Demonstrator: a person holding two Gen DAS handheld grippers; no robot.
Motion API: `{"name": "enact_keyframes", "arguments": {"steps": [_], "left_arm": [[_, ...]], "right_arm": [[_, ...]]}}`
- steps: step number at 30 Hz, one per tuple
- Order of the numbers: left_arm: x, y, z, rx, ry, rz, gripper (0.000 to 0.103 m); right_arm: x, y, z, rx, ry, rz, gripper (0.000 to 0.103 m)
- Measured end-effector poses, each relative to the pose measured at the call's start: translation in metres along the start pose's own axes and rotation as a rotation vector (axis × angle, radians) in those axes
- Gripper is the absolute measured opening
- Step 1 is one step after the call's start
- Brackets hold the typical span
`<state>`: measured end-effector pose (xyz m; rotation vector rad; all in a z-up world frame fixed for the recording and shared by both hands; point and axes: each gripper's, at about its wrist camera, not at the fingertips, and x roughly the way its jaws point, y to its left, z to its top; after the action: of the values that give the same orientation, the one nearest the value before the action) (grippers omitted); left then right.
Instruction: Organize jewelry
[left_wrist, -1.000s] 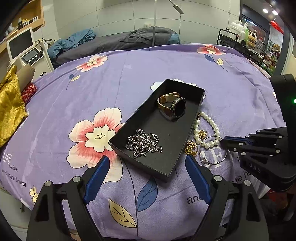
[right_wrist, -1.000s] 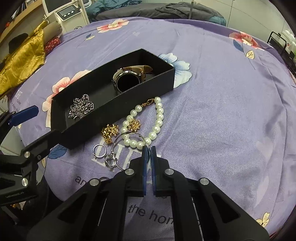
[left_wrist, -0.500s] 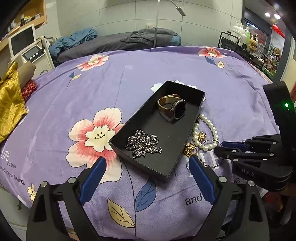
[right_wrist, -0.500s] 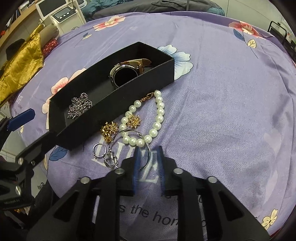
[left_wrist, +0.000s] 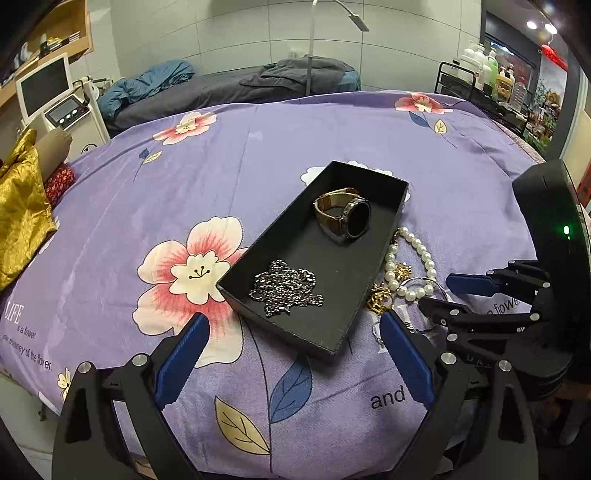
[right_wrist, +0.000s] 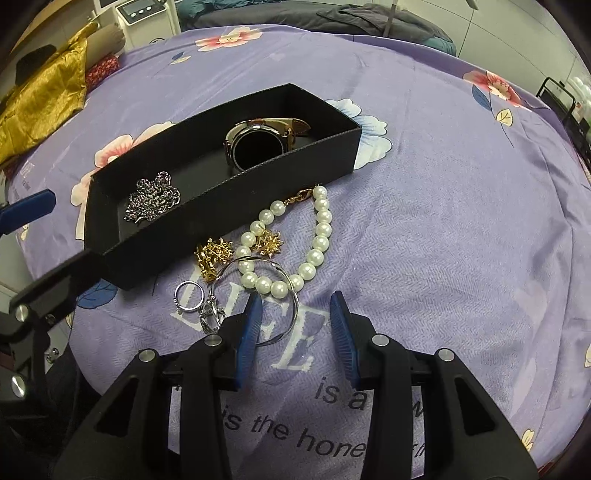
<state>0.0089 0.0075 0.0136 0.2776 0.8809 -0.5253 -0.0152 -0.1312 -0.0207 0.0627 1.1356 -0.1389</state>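
A black tray (left_wrist: 384, 236) (right_wrist: 207, 218) lies on the purple bedspread and holds a watch (left_wrist: 343, 216) (right_wrist: 258, 142) and a silver chain (left_wrist: 286, 288) (right_wrist: 153, 195). Beside it lie a pearl bracelet (right_wrist: 317, 236) (left_wrist: 417, 245), two gold earrings (right_wrist: 214, 254), a thin silver bangle (right_wrist: 293, 295) and silver rings (right_wrist: 189, 297). My right gripper (right_wrist: 295, 323) (left_wrist: 439, 295) is open, just short of the bangle and pearls. My left gripper (left_wrist: 291, 354) is open and empty at the tray's near end.
The flowered purple bedspread (left_wrist: 184, 192) covers the surface and drops off at its near edge. A gold cloth (left_wrist: 18, 206) lies at the far left. A machine with a screen (left_wrist: 48, 96) and a rack of bottles (left_wrist: 491, 81) stand beyond.
My right gripper has opened from shut and moved forward to the bangle and pearls. My left gripper stays open and has hardly moved.
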Motion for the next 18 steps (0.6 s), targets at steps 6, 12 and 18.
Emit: {"name": "enact_keyframes", "arguments": {"steps": [6,12,18], "left_arm": [[-0.001,0.003,0.001,-0.013,-0.002,-0.005,0.091],[-0.001,0.003,0.0,-0.013,0.001,-0.009,0.091],[-0.001,0.003,0.001,-0.012,-0.003,-0.006,0.091]], "right_arm": [[-0.001,0.008,-0.001,-0.041,-0.018,-0.046,0.009],[-0.01,-0.003,0.0,0.024,-0.037,0.019,0.004],[-0.027,-0.011,0.004,0.05,-0.066,0.087,0.004]]}}
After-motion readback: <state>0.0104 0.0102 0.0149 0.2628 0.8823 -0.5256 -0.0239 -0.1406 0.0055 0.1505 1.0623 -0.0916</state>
